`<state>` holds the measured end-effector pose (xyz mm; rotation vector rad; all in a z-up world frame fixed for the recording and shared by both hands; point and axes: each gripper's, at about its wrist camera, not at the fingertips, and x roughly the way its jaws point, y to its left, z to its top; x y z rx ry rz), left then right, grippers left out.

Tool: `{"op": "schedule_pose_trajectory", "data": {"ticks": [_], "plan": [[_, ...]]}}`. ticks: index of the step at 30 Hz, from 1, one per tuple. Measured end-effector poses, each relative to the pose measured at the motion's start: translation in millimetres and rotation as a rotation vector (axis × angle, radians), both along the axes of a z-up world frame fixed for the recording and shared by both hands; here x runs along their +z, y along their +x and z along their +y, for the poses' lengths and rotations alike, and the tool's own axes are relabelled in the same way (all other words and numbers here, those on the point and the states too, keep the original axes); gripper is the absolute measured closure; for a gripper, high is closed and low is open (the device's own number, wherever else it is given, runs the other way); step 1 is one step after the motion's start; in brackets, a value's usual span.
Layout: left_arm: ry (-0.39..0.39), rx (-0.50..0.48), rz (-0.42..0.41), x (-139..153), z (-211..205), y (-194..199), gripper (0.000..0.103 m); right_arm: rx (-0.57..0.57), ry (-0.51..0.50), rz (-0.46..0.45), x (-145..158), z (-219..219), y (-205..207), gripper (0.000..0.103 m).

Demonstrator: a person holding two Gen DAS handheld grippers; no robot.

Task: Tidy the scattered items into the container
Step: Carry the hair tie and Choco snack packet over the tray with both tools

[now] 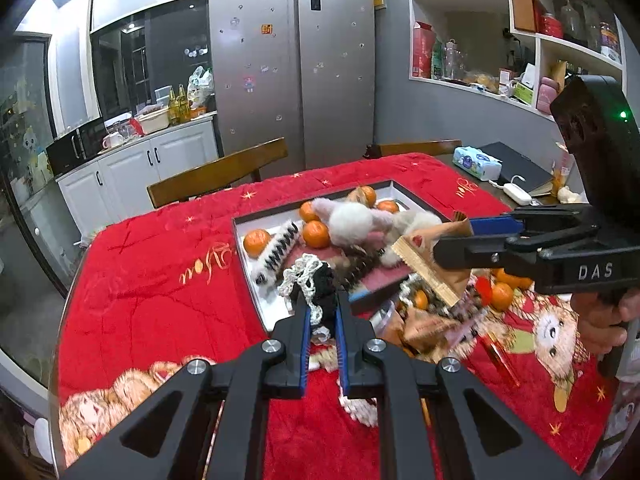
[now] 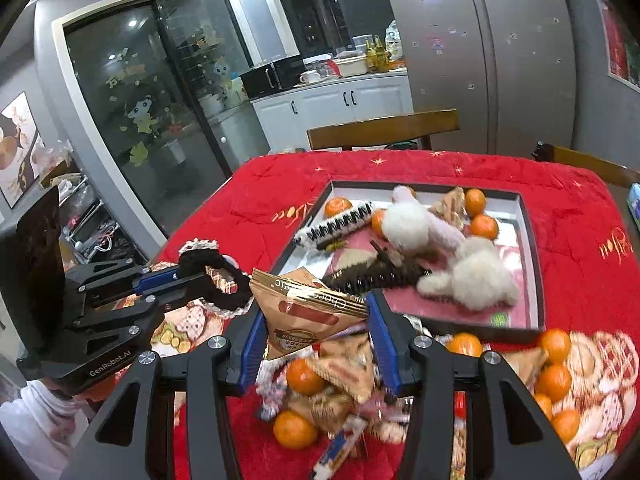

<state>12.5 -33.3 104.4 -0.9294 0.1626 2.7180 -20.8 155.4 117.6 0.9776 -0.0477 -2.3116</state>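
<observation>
**Tray lies ahead of both loaded grippers**

Tray [image 2: 532,248] sits on the far side of the red cloth [image 1: 160,280], beyond the heap of loose oranges and snack packets that lies near the person. It already holds oranges, two fluffy toys [image 2: 472,276] and a pair of hair claws.

The left gripper [image 1: 322,304] has its jaws pressed together on a black scrunchie with white lace trim [image 1: 308,280]; in the right wrist view the band [image 2: 216,280] hangs off the tips, clear of the cloth, left of the tray's near left corner. The right gripper [image 2: 316,312] is clamped partway on a brown, gold-edged snack packet [image 2: 308,308], its long edge running across the jaws, just short of the tray's near rim.

So both loads must travel forward and away from the person. The right hand looks nearer the rim; the left needs to go forward and to the right to clear the corner. With both tools converging on one near edge, the packet probably wants dropping first, or the two could bump.
</observation>
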Motion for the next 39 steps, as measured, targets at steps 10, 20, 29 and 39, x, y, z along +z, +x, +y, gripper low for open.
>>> {"op": "schedule_pose_trajectory", "data": {"ticks": [10,20,29,39], "plan": [[-0.036,0.022,-0.025,6.4,-0.4,-55.5,0.091,0.015,-0.005,-0.019,3.2,-22.9,-51.6,0.057],[-0.01,0.02,-0.094,-7.5,-5.1,-116.6,0.091,0.011,-0.009,-0.067,-14.5,-41.9,-108.6,0.057],[0.003,0.011,-0.164,-45.2,-3.1,-147.5,0.091,0.008,0.025,-0.134,-53.2,-58.6,-146.4,0.057],[-0.01,0.006,-0.203,-76.0,-0.1,-155.8,0.091,0.019,0.126,-0.138,-80.7,-79.0,-159.1,0.057]]}}
